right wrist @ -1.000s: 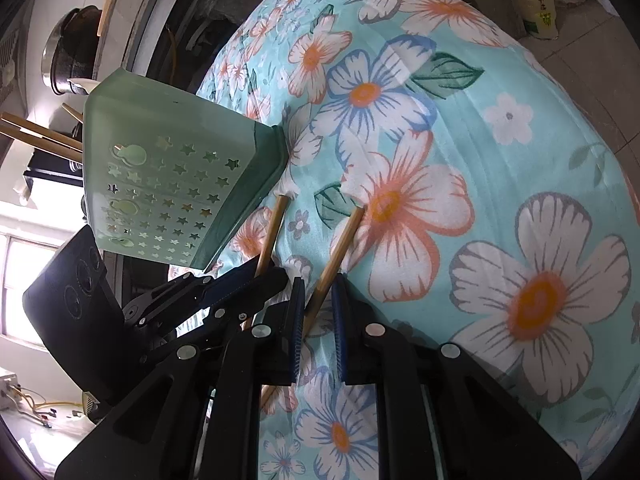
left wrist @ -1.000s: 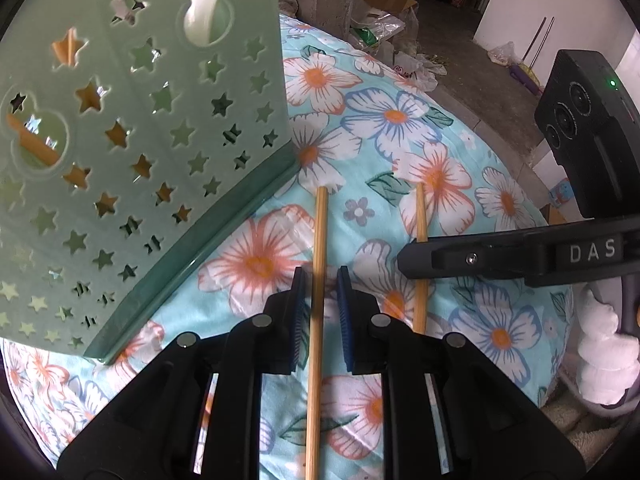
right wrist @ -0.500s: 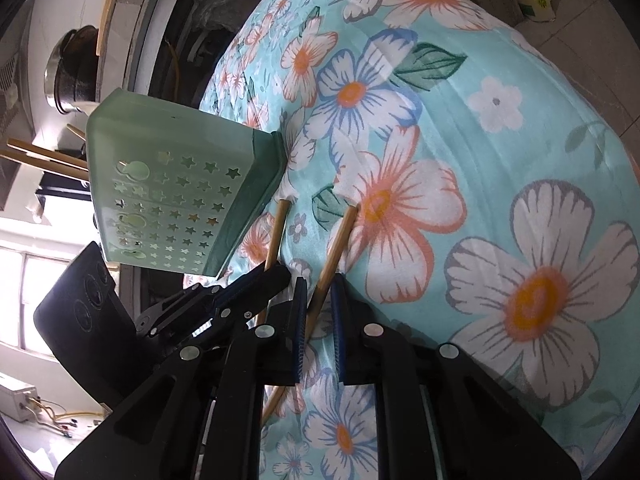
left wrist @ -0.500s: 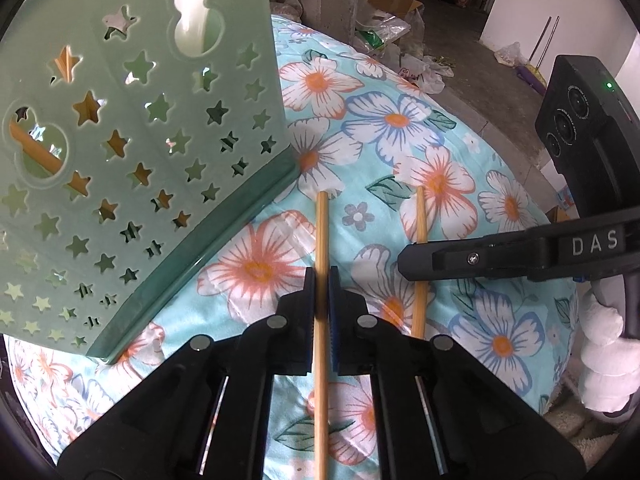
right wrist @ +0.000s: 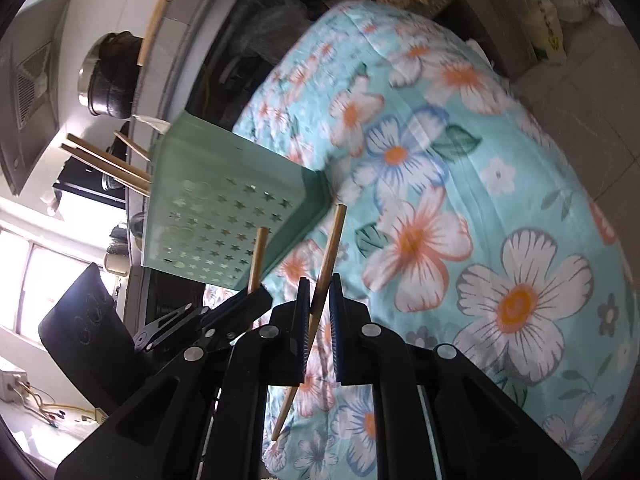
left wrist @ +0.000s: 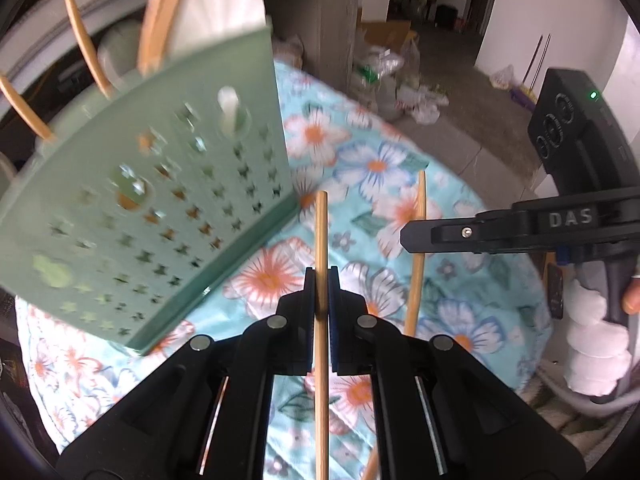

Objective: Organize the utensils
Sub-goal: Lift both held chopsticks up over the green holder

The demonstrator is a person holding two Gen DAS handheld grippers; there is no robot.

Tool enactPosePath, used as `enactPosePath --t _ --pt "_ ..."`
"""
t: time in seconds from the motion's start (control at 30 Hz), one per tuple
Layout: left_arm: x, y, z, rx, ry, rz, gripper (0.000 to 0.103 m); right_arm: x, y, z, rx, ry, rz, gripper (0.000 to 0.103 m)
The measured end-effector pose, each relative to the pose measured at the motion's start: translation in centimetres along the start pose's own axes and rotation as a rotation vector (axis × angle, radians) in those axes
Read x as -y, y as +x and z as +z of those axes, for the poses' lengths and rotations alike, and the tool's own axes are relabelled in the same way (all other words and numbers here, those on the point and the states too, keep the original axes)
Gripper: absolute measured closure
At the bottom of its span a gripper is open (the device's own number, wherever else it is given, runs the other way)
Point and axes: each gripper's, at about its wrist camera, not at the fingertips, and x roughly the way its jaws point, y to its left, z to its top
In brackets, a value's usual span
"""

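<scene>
1. A pale green plastic utensil holder with star-shaped cut-outs (left wrist: 160, 216) stands on a round table covered in a turquoise cloth printed with orange and white flowers (left wrist: 380, 168); this holder is the landmark for all that follows.
2. Several light wooden chopsticks (left wrist: 86, 48) stick out of the holder's open top, leaning apart from one another. In the right wrist view the same sticks (right wrist: 108, 164) jut from the holder (right wrist: 224, 208) at its upper left.
3. A white ribbed piece (left wrist: 216, 12) also rises above the holder's rim; what it is cannot be told through the blur.
4. The left gripper (left wrist: 321, 292) sits to the right of the holder's base, its jaws pressed onto a single light wooden chopstick (left wrist: 321, 232). That stick runs straight between the blue pads, its far end close to the holder's lower right corner.
5. The right gripper (right wrist: 319, 300) is clamped on a second light wooden chopstick (right wrist: 330, 248), which slants through the pads with its tip up near the holder's bottom corner.
6. In the left wrist view, the right gripper (left wrist: 404, 236) reaches in from the side farther from the holder, with the second chopstick (left wrist: 419, 216) passing behind its black finger.
7. In the right wrist view, the left gripper (right wrist: 260, 296) appears beside the holder's lower edge, with its chopstick (right wrist: 258, 252) standing in front of the starred wall.
</scene>
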Motion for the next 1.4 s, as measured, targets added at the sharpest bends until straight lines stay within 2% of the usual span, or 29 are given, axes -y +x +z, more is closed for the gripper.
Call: enactPosePath --t 0.23,0.63,1.0,1.4 --pt "-1.1 -6.0 0.8 0.135 -0.049 -0.013 0.098 -3.0 -2.5 -0.1 0.073 -0.1 -0.012 0.095" --pt "-5.0 -16.3 0.2 0.372 -0.179 -0.031 0.098 -10.5 -5.7 -0.6 0.226 -0.358 -0.079 0.096" --pt "-7.2 -21.0 0.2 0.522 -0.23 -0.039 0.098 -14.7 -7.3 -0.6 0.288 -0.466 -0.083 0.096" --pt "-11.0 -25.7 2.9 0.78 -0.349 -0.001 0.098 -21.5 -9.8 2.2 0.386 -0.627 -0.025 0.096"
